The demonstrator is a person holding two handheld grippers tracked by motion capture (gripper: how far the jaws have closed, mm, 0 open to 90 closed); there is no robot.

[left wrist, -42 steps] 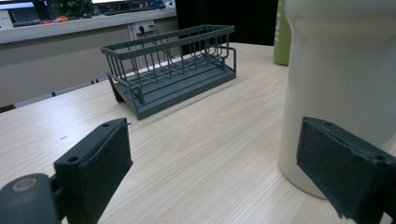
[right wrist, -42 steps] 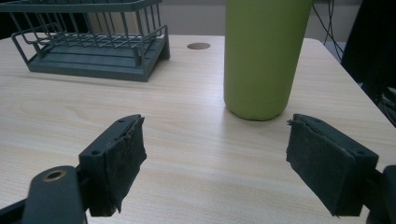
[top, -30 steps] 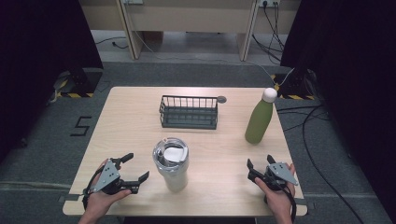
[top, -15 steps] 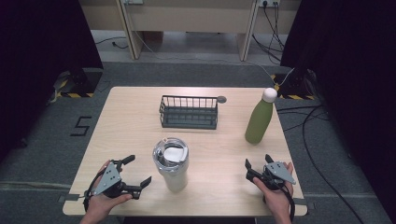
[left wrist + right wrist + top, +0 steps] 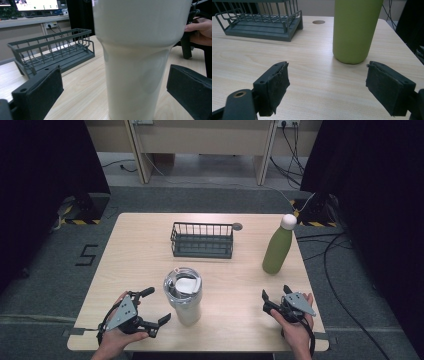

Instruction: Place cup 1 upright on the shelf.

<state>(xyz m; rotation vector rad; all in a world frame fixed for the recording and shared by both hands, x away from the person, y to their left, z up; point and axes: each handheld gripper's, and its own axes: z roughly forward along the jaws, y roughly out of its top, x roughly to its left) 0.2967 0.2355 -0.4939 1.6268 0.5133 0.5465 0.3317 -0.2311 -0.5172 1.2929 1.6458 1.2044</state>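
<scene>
Tumbler (image 5: 183,296) upright near the front edge of the worktop (image 5: 140,255), between the two hands, its long axis vertical and its lidded mouth pointing up; the narrower base rests on the wood. Left gripper (image 5: 150,309) released, jaws spread wide beside the tumbler's lower body; in the left gripper view the cream wall (image 5: 136,62) stands between the two pads without either pressing on it. Right gripper (image 5: 275,296) also released and holding nothing, its jaws having just been opening, aimed toward the green bottle (image 5: 277,245), which stands upright, cap up, well apart from the tumbler. Wire basket (image 5: 202,240) lies behind, toward the far edge.

Risks, as judged: the tumbler is tall and tapers to a small foot, so a jaw that meets it off-centre or one pad first could push it over or slide it toward the near edge. A grip low on the taper may slip upward on the smooth wall. The bottle, equally tall, could topple if nudged before the jaws straddle it.
</scene>
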